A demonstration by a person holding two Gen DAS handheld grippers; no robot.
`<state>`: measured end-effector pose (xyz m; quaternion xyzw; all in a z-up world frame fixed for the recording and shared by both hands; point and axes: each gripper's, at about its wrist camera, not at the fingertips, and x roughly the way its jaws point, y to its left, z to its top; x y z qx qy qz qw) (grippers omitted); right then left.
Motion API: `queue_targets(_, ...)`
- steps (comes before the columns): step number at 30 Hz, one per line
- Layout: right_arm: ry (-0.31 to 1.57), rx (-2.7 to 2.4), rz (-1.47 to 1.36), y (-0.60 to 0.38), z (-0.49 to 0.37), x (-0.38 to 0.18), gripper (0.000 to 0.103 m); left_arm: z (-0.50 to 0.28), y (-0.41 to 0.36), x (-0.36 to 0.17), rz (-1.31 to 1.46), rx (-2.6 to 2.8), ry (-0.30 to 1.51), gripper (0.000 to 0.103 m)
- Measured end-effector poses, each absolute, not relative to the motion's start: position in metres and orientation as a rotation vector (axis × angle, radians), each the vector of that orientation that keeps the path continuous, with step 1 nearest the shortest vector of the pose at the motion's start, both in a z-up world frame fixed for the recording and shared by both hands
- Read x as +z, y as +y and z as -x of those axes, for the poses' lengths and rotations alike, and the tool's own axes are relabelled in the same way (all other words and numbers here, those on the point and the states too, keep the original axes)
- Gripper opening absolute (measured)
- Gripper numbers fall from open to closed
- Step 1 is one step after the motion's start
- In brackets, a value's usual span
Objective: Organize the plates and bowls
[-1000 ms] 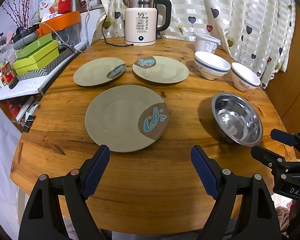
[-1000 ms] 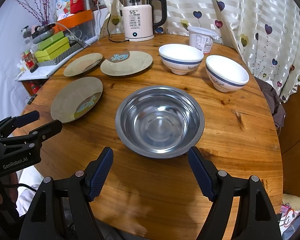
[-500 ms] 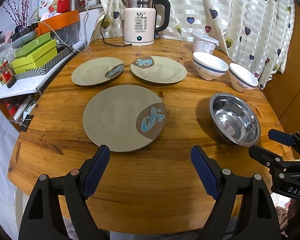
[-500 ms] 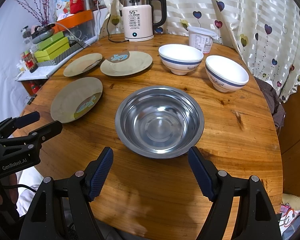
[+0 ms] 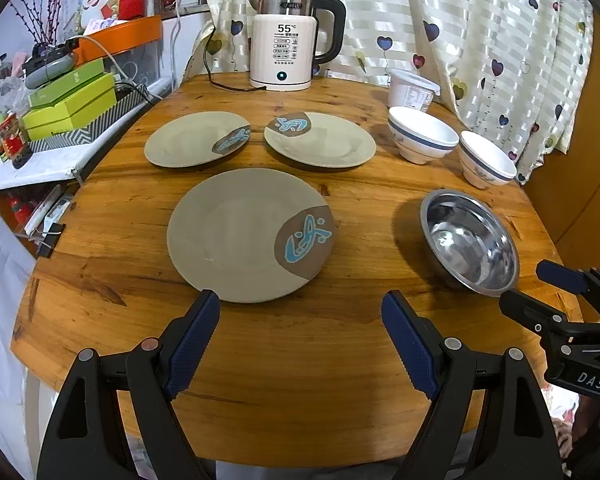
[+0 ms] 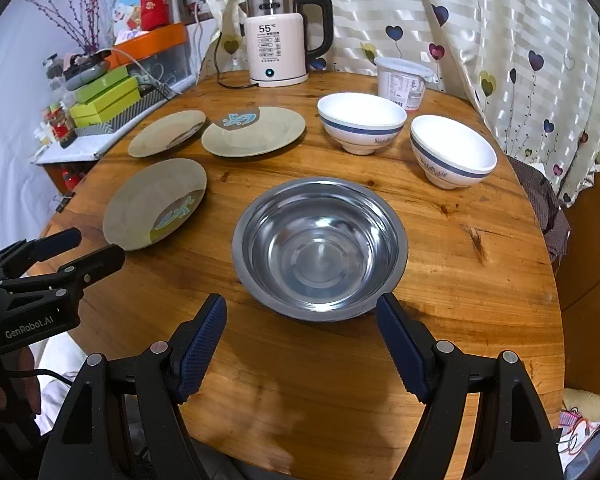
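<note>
White kettle (image 5: 284, 46) at the surface's (image 5: 300, 380) far edge reads 55°C; both tools, left tool (image 5: 300, 320) marked GenRobot.AI, right tool (image 6: 300, 320) marked DAS, gape empty.

Before me the round wooden table (image 5: 340, 380) carries three fish-marked plates (image 5: 244, 236), two white bowls (image 6: 360, 122), a steel bowl (image 6: 320, 248), a kettle (image 5: 286, 42) and a lidded tub (image 6: 404, 82).

Bare wood of the round table (image 5: 300, 380) open along the near edge, large plate (image 5: 236, 236) and steel bowl (image 6: 320, 248) just ahead, clear strip between them, kettle (image 5: 284, 40) blocking the far edge
</note>
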<state>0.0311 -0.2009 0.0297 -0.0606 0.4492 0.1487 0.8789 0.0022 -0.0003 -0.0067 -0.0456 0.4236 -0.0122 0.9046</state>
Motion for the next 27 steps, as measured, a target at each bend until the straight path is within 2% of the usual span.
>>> queue_targets(27,0.909,0.358,0.152,-0.179,-0.044,0.041,0.078,-0.011,0.019,0.001,0.136,-0.025,0.843,0.083)
